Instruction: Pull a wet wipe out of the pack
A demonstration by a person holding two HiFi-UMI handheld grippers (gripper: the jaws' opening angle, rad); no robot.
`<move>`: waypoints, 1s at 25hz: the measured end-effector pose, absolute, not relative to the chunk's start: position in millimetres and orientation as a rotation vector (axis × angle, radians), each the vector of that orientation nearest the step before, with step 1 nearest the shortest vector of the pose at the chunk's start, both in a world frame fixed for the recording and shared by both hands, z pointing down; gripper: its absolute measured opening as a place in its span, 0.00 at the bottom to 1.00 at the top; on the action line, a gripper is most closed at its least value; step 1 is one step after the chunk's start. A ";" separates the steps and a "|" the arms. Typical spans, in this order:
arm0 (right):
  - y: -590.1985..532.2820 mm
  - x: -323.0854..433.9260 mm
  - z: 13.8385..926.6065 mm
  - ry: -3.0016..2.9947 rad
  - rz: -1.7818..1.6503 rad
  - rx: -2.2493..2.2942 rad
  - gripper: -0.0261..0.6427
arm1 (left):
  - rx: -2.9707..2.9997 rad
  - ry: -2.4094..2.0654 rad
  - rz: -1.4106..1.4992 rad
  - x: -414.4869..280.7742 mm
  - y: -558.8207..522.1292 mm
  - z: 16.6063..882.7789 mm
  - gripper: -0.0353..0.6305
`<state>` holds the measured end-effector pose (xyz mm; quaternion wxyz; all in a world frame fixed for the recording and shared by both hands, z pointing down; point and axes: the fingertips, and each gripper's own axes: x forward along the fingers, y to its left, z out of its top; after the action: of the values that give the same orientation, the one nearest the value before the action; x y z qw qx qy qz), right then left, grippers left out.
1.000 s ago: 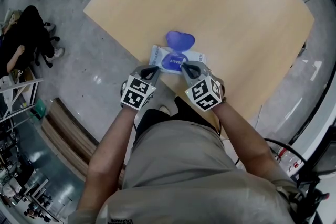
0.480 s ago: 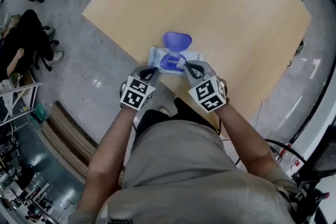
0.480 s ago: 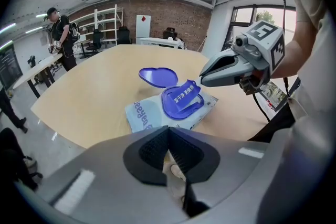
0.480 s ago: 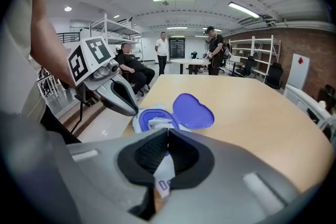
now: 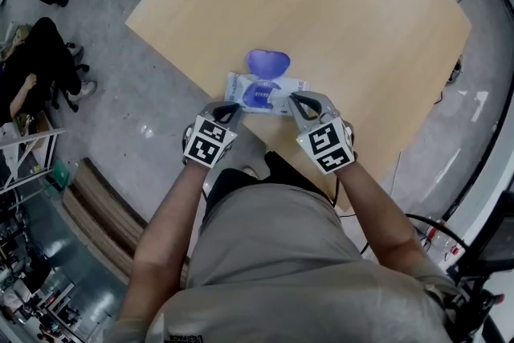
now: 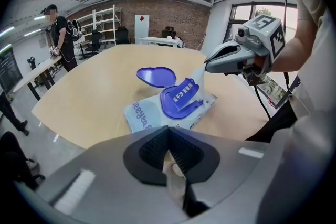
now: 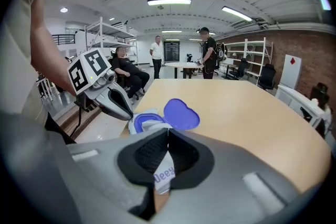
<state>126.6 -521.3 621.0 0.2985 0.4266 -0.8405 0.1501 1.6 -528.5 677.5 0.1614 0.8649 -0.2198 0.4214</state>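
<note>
Head view: the pack (image 5: pixel 241 84) is seen lying by the near edge of the table (image 5: pixel 361 28), its lid (image 5: pixel 267 62) swung open. Left gripper view: the left gripper (image 6: pixel 169 134) is shown pressed together, short of the pack. Right gripper view: the pack's printed film is pinched by the right gripper (image 7: pixel 167 136).

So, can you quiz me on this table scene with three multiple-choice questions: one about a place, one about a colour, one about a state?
1. Where does the wet wipe pack lie?
A) on the table, near the edge closest to the person
B) at the table's far edge
C) on the floor

2. What colour is the pack's lid?
A) red
B) green
C) blue-violet

3. How is the lid?
A) shut flat
B) flipped open
C) missing

Answers:
1 A: the head view shows it just ahead of both grippers.
2 C: it looks blue-violet in every view.
3 B: it lies folded back beyond the pack.
</note>
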 end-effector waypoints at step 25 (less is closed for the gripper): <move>-529.2 175.6 566.7 -2.240 0.319 1.316 0.04 | 2.478 -0.608 1.237 12.6 -530.7 687.4 0.06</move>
<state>175.6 -529.2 566.7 0.2591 0.4856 -0.8266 0.1176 12.6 -530.7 687.4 0.1522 0.8637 -0.2120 0.4311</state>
